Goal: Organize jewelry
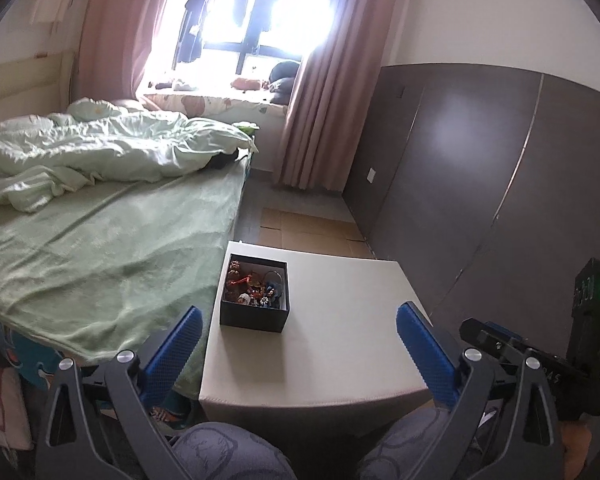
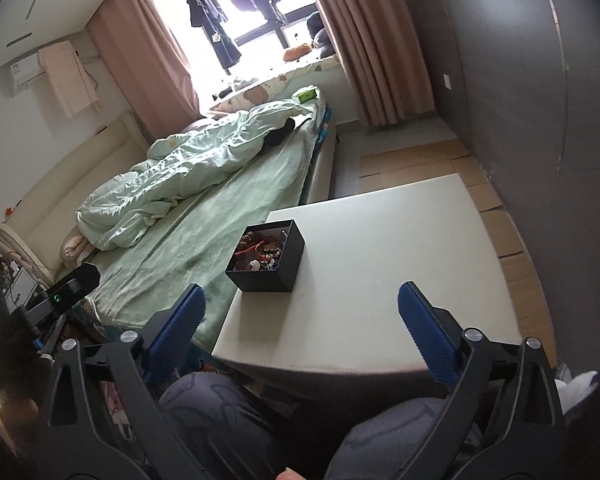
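The left gripper (image 1: 300, 320) is hovering with its blue fingers (image 1: 172, 344) spread wide and holding nothing; the right gripper (image 2: 300, 316) is doing the same, jaws apart and empty; both are hanging above the person's knees, short of the near edge of the white table (image 2: 380, 272). The black box (image 1: 254, 298) is sitting ahead of the left gripper and slightly to its left, and ahead and left of the right gripper, hard against the table's bed-side edge; inside it the jewelry (image 1: 252, 284) is lying in a tangled heap, with single pieces too small to tell apart. The step in hand is likely the first reach into the box; it would be going best with one gripper steadying a box wall while the other is descending from above, fingers narrowed to pinch one piece only, lifting slowly so that tangled strands are not dragging others out. The box is standing close to the drop toward the bed (image 1: 100, 248), so pushing it leftward is risky; to its right the tabletop is offering broad bare room for laying pieces out.
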`<state>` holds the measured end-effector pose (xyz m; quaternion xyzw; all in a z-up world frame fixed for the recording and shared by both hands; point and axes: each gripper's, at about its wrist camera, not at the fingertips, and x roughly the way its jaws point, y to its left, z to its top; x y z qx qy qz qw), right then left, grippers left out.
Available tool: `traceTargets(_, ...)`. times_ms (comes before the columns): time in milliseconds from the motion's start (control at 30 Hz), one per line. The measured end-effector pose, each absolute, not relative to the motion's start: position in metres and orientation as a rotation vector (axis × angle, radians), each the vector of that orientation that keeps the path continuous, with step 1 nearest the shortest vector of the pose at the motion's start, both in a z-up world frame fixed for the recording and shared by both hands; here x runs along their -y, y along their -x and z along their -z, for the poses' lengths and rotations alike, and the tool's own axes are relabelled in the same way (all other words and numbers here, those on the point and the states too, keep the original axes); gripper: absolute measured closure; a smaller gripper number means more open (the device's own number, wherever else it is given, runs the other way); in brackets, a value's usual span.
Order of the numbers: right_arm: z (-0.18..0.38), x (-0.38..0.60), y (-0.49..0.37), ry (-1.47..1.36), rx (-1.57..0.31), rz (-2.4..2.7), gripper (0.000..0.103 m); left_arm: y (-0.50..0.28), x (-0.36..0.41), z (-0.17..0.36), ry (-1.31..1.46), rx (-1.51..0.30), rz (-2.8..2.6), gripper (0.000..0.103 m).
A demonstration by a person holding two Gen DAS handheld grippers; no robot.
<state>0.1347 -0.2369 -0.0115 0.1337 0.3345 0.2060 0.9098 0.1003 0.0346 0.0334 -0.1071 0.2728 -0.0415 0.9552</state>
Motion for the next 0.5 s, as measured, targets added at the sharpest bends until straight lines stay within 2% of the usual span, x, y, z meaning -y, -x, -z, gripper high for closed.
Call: traceTargets(500,-0.004,0.253,-0.056,-0.207,-0.66,-0.377,0.005,-0.019,-0.008,-0.038,0.15,-0.537,0.093,0.009)
